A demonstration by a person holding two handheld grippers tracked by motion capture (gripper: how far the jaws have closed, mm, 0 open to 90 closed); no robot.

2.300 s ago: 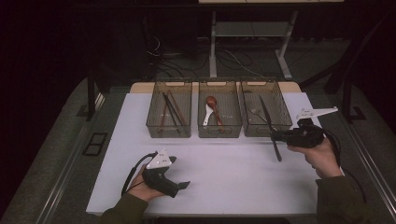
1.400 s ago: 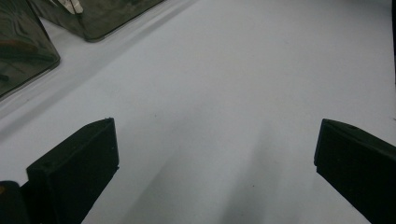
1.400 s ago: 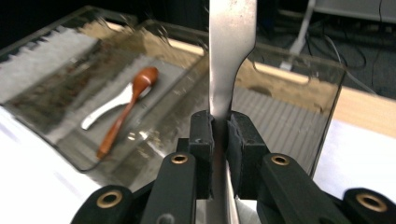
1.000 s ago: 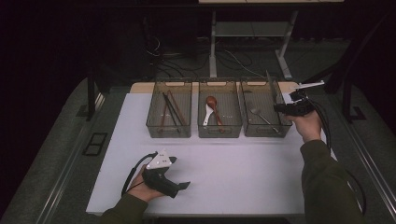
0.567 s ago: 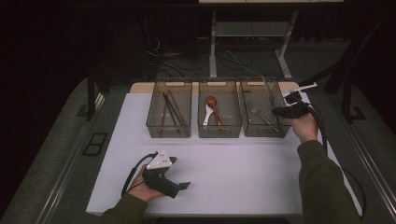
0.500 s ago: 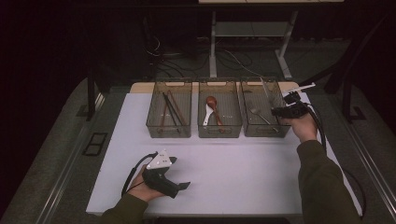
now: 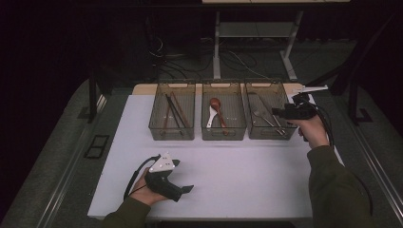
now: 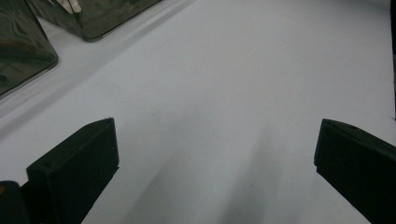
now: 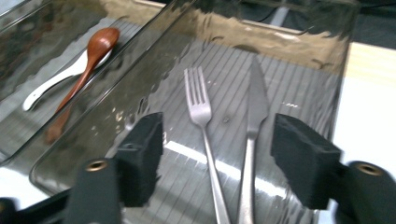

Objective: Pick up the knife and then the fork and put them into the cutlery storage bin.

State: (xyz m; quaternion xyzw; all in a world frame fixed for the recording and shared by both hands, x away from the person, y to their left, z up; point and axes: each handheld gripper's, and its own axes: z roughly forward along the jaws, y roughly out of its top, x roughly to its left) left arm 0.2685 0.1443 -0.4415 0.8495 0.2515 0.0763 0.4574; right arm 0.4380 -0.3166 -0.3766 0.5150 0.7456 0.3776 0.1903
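Two steel pieces, fork beside knife, ribbed clear bin, right hand-held gripper wide, empty

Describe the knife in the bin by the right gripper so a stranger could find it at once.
Three clear plastic bins stand in a row on the white table; take the rightmost bin. Inside lie a silver metal fork and the silver metal knife: it has a flat pointed blade, no tines.

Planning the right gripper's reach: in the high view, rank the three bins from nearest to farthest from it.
1. Right bin, holding fork and knife, beside the right gripper.
2. Middle bin, with the spoons.
3. Left bin, with the chopsticks, farthest.
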